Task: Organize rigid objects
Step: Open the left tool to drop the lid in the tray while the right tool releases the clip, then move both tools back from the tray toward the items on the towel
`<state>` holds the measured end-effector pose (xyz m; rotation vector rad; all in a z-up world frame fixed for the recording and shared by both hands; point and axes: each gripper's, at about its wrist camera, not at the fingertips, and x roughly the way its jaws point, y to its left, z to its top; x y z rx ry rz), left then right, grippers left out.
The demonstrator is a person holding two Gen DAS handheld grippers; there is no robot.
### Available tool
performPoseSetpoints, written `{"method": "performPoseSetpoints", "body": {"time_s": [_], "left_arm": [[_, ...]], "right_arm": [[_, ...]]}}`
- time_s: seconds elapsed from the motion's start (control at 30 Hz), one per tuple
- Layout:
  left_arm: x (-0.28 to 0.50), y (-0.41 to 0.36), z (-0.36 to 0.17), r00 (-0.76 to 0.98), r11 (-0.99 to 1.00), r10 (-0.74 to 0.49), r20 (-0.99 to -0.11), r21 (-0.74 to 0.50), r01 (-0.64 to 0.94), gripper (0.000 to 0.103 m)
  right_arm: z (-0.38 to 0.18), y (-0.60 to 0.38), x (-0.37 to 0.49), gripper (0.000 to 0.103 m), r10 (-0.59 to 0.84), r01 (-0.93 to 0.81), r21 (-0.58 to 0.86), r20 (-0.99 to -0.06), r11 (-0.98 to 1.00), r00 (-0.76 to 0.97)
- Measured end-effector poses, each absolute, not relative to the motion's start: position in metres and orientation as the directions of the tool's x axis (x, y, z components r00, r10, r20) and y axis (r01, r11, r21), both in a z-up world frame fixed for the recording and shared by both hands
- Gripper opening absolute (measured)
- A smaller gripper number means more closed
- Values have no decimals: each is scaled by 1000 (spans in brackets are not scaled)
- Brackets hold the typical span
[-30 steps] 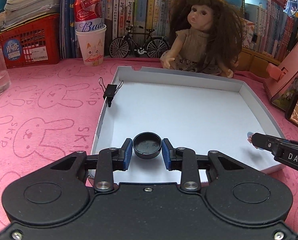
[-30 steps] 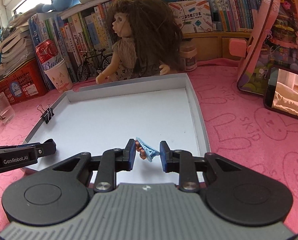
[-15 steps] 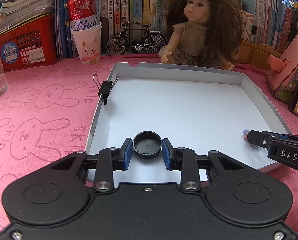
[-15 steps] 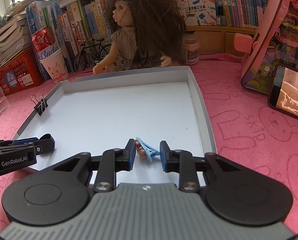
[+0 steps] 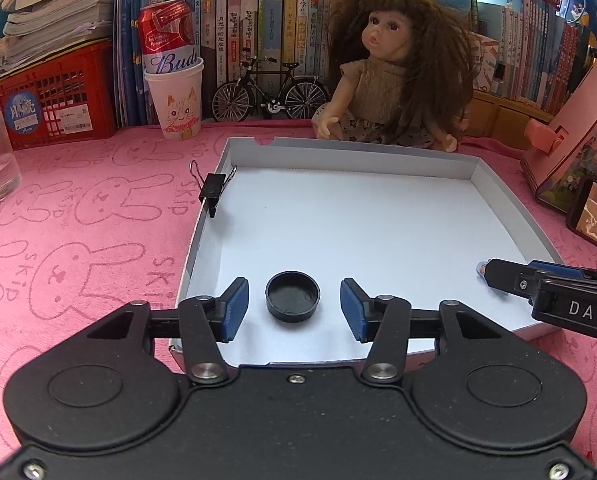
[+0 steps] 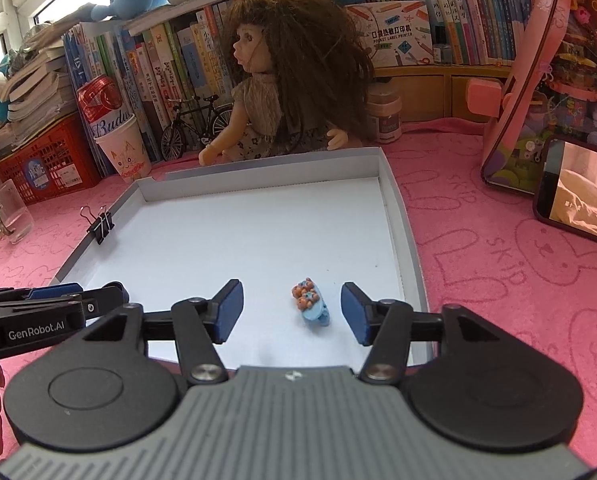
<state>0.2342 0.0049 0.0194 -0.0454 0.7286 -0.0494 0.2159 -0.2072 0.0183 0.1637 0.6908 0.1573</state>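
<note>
Shallow white cardboard tray point(image 5: 494, 184) lying on the pink rabbit-print surface point(image 5: 78, 208), holding a black round cap point(image 5: 293, 297) near its 6 o'clock edge and a small blue hair clip point(image 6: 311, 306) toward the 4 o'clock corner; black binder clip point(image 5: 212, 191) clamped on the rim at about 10 o'clock. Beyond the tray at 12 o'clock, a seated doll point(image 5: 394, 80); at 11 o'clock, a paper cup point(image 5: 176, 104) carrying a red beer can point(image 5: 166, 32). Compared with a second ago: left gripper point(image 5: 294, 308) released, jaws just opened, cap resting between the pads and clear of both; right gripper point(image 6: 292, 311) likewise released, jaws just opened, clip lying flat between the pads without contact instead of pinched. Cap shallow, matte black, hollow side up. Clip pale blue, topped with tiny orange bear figures, angled toward 5 o'clock.
</note>
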Motion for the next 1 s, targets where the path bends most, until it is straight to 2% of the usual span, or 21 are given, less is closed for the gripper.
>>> {"method": "performPoseSetpoints", "body": {"time_s": [0.17,0.27,0.53,0.73,1.0], "left_arm": [[216,3,30,769,997,-79,-634,-44,66,69],[203,4,34,782,996,-92,-616,-45,81,78],[171,8,39,795,993,-115,-596,-50,107,81],[145,11,38,802,991,-131,-582,-60,118,82],[111,14,38,822,990,-136,-553,-49,132,83]], "right_arm": [[26,-212,202,84,209,-100,211,-593,972,778],[30,-213,192,87,216,-112,211,-580,971,786],[35,-216,165,93,220,-134,193,-544,972,810],[36,-214,142,102,219,-163,152,-519,975,827],[37,-213,115,103,216,-181,117,-490,976,845]]}}
